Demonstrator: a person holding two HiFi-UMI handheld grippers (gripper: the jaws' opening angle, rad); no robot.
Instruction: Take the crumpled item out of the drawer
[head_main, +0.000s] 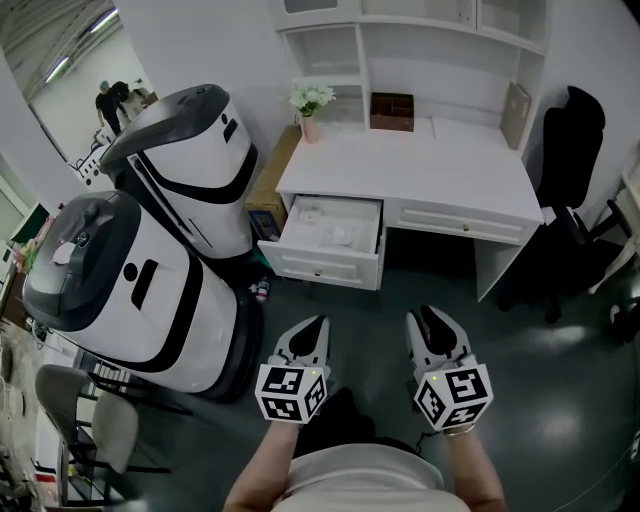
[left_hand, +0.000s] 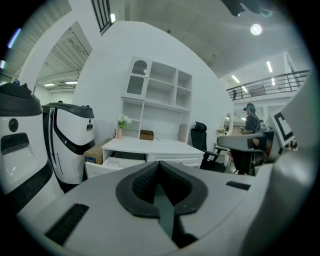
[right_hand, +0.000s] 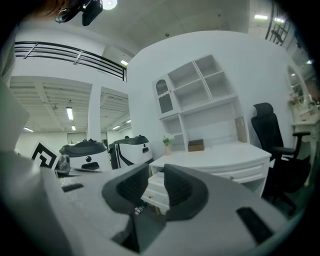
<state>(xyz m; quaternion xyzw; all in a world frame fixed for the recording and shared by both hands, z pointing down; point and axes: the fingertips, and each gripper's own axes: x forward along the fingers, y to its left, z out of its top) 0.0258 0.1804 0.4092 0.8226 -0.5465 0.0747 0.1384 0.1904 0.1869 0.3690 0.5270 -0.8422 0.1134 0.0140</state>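
- Currently the left gripper (head_main: 312, 325) has its jaws pressed together, with nothing between them.
- The right gripper (head_main: 432, 318) has its jaws partly apart. The gap is empty, and the right gripper view shows the drawer front through it.
- Both grippers are held side by side over the dark floor (head_main: 420, 290), well apart from the desk (head_main: 450, 170) and touching nothing.
- The drawer (head_main: 325, 265) is at the left end of the desk, under the desktop's front edge, and is pulled fully out.
- The crumpled item (head_main: 342, 236) is pale and lies inside the drawer near its right wall. It is too small to show detail.
- A flower vase (head_main: 310, 105) stands at the desktop's back left corner, with a brown box (head_main: 391, 111) at the back edge.
- A cardboard box (head_main: 268, 190) sits against the left side of the desk.
- Two large white-and-black machines (head_main: 190, 165) stand left of the drawer, the nearer one just beside the left gripper.
- A black office chair (head_main: 570, 160) stands at the right end of the desk.
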